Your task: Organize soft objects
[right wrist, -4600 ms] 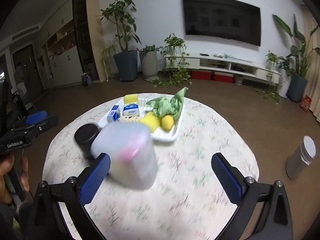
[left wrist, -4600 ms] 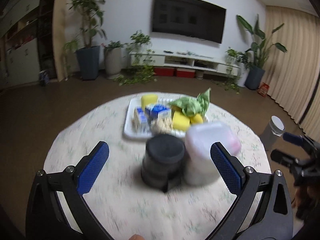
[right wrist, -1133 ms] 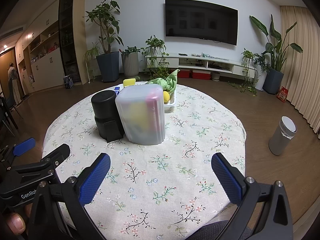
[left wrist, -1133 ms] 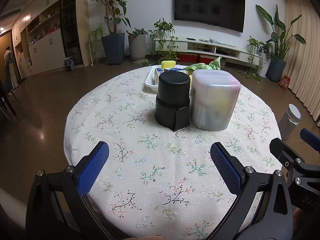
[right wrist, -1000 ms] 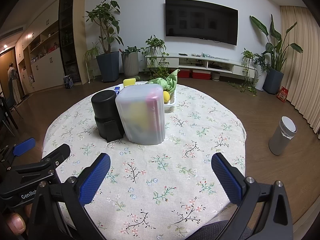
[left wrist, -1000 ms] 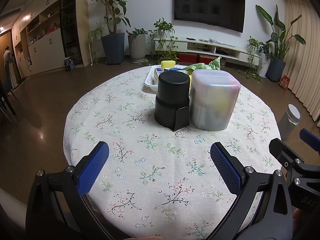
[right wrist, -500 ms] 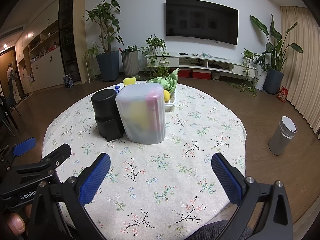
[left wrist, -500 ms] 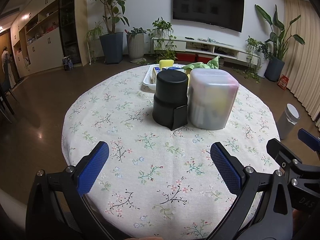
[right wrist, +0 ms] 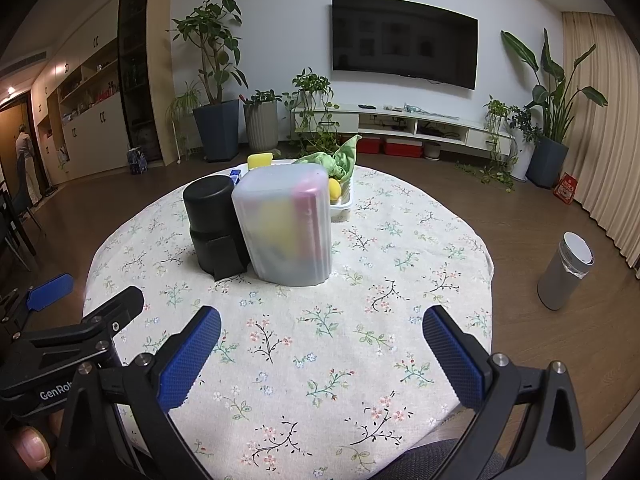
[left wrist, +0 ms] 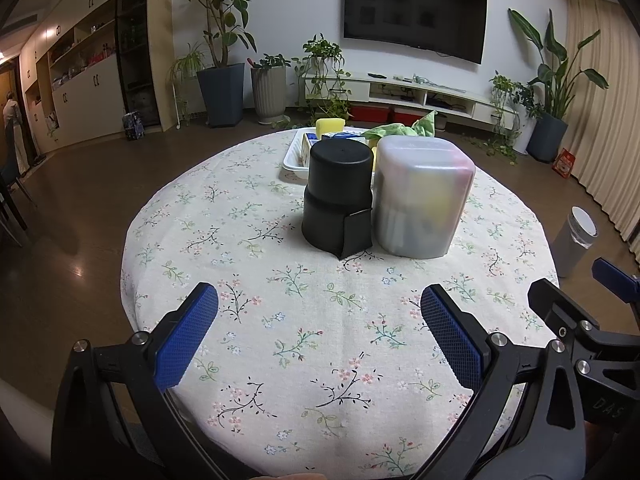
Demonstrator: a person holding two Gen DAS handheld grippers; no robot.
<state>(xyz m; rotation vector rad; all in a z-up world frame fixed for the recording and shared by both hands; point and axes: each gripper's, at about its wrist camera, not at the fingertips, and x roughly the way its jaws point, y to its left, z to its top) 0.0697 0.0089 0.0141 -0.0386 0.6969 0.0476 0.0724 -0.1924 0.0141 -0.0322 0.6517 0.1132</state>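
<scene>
A black round container (left wrist: 336, 196) (right wrist: 216, 226) and a translucent lidded box (left wrist: 420, 196) (right wrist: 286, 224), with yellow and pink items showing through it, stand side by side mid-table. Behind them a white tray (left wrist: 294, 158) (right wrist: 342, 204) holds a yellow sponge (left wrist: 330, 125), blue-and-white packs (left wrist: 342, 136), a green cloth (right wrist: 336, 162) and a yellow fruit (right wrist: 335, 189). My left gripper (left wrist: 318, 320) is open and empty over the near tablecloth. My right gripper (right wrist: 320, 332) is open and empty too, a little to the right of the left one.
The round table has a floral cloth (left wrist: 320, 340). A grey cylindrical bin (right wrist: 566, 276) stands on the floor to the right. Potted plants, a TV console and curtains line the far walls.
Since 4.6 s ago both grippers have pulled back from the two containers toward the table's near edge. Over the last second they barely move.
</scene>
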